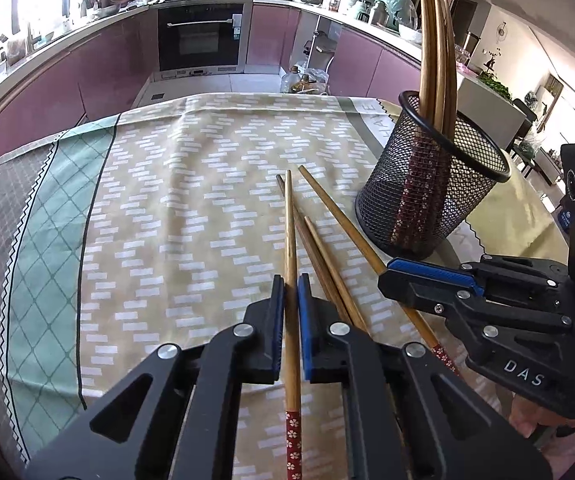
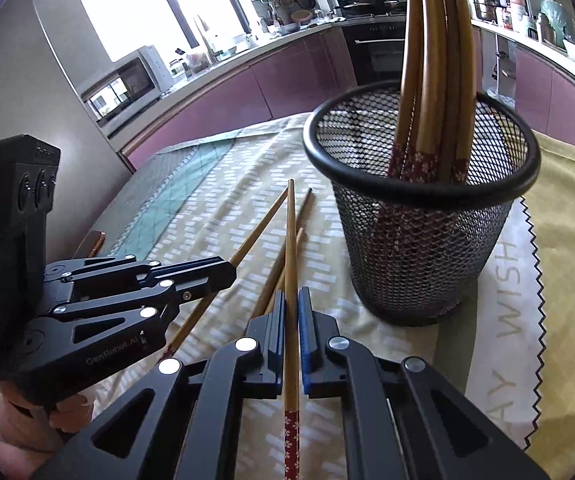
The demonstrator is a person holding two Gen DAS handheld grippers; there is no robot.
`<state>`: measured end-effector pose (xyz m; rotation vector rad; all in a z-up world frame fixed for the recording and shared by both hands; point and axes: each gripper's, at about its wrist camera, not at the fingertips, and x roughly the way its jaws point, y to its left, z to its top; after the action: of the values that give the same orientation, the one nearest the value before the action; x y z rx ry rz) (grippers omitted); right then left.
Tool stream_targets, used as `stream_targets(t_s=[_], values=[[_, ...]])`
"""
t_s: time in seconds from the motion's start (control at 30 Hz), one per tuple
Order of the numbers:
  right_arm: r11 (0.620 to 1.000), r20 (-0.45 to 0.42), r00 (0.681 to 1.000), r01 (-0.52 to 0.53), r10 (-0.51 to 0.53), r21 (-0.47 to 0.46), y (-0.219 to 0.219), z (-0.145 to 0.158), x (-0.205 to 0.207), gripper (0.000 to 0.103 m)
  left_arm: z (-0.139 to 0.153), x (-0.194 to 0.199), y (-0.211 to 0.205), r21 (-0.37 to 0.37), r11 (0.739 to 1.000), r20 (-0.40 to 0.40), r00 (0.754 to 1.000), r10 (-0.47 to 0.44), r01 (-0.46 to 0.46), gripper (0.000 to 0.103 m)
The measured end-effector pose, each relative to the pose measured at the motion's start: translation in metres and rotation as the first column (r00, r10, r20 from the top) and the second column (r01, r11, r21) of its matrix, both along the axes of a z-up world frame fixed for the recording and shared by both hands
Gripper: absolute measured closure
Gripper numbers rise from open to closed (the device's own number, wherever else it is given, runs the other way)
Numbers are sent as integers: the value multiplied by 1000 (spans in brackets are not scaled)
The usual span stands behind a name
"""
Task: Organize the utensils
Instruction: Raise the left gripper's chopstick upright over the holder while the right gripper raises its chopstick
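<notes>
My left gripper [image 1: 291, 284] is shut on a wooden chopstick [image 1: 290, 232] with a red flowered end, which points forward over the tablecloth. My right gripper [image 2: 292, 296] is shut on another such chopstick [image 2: 290, 240]. Three more chopsticks [image 1: 327, 248] lie crossed on the cloth just right of my left gripper; they also show in the right wrist view [image 2: 271, 220]. A black mesh cup [image 1: 431, 184] with several chopsticks upright in it stands to the right; it looms close ahead in the right wrist view [image 2: 419, 240]. The right gripper also shows in the left wrist view [image 1: 427, 276], the left in the right wrist view [image 2: 223, 270].
The table carries a beige, green and grey patterned cloth [image 1: 159, 208] over a yellow cover [image 2: 567, 280]. Beyond the table's far edge are purple kitchen cabinets [image 1: 99, 64], an oven [image 1: 199, 36] and bottles on the floor [image 1: 303, 80].
</notes>
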<state>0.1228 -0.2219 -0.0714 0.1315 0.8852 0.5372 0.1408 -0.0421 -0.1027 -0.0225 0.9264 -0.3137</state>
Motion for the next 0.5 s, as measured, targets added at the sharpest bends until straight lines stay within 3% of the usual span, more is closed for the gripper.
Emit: stream_targets(t_s=[0.5], values=[[993,110,994,-38,25,114,-34,45,-31,97,54,-31,9,-130,988,80,994,-78,88,95]])
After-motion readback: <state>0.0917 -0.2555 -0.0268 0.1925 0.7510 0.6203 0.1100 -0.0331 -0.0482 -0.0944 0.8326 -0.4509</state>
